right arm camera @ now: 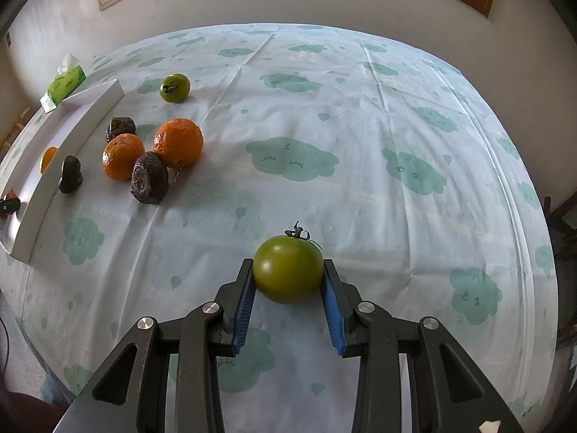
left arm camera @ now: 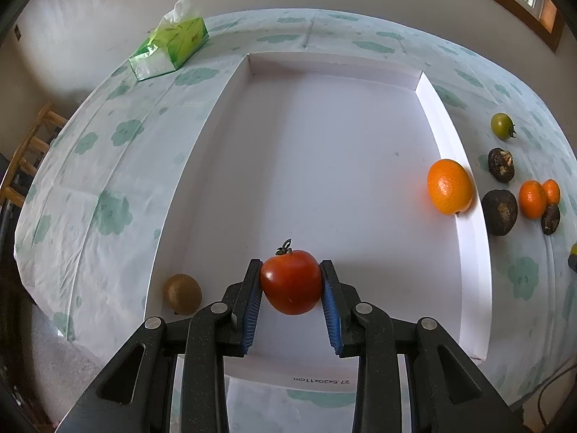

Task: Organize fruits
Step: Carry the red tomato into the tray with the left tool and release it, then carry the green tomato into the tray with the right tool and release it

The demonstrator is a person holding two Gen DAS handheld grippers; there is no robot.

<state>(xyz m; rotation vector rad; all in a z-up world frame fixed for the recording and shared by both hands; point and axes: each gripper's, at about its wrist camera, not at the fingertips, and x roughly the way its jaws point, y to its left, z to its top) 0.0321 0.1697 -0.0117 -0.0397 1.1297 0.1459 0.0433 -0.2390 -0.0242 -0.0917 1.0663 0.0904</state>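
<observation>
My left gripper (left arm camera: 290,281) is shut on a red tomato (left arm camera: 290,281) above the white tray (left arm camera: 472,238), near its front edge. In the tray lie an orange (left arm camera: 449,187) by the right wall and a brown kiwi (left arm camera: 182,293) in the front left corner. My right gripper (right arm camera: 288,276) is shut on a green tomato (right arm camera: 288,274) over the tablecloth. On the cloth beside the tray (right arm camera: 72,137) lie another green tomato (right arm camera: 175,87), two oranges (right arm camera: 178,143) (right arm camera: 122,156) and three dark wrinkled fruits (right arm camera: 149,177).
A green tissue pack (left arm camera: 169,47) sits at the table's far left corner. A wooden chair (left arm camera: 25,158) stands left of the table. The cloud-print tablecloth (right arm camera: 360,144) covers the table. A wall with a window frame is behind.
</observation>
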